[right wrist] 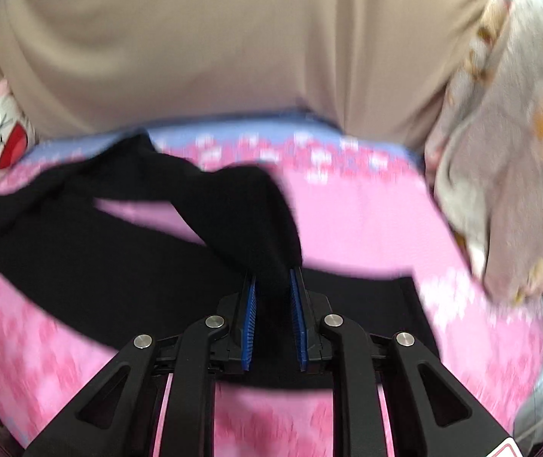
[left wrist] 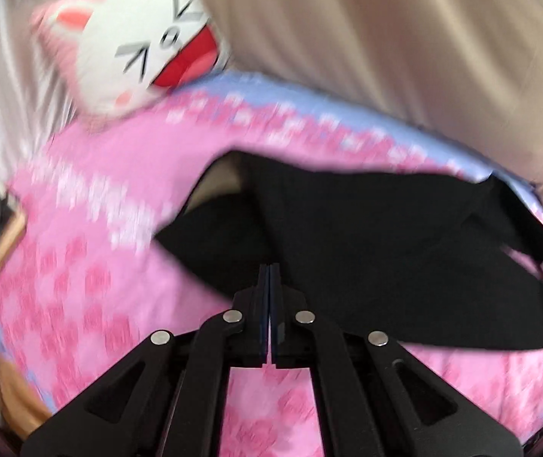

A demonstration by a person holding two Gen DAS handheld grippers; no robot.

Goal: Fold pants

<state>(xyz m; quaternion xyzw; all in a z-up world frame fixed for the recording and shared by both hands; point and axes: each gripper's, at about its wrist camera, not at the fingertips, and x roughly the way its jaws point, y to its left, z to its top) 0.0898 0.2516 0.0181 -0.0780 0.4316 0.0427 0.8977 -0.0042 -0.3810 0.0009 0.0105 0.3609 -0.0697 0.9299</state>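
Black pants [right wrist: 81, 251] spread across a pink checkered bedspread [right wrist: 366, 221] with a blue border along the far edge. Right gripper [right wrist: 271, 278] clamped on a bunched fold of the pants, blue pads [right wrist: 249, 304] pressing the cloth from both sides, one pant leg lifted and draped over toward the fingers. Left gripper [left wrist: 269, 270] fully closed, fingers pressed together, tips over the near edge of the pants [left wrist: 347, 236]; can't tell if any cloth is pinched between them. White-and-pink cat plush cushion [left wrist: 138, 49] sits at the far left corner of the bed, against silvery curtain folds [left wrist: 5, 87]. Beige draped fabric [right wrist: 214, 49] fills the background behind the bed. Grey patterned pillow [right wrist: 507, 160] at the right edge. Both views motion-blurred.
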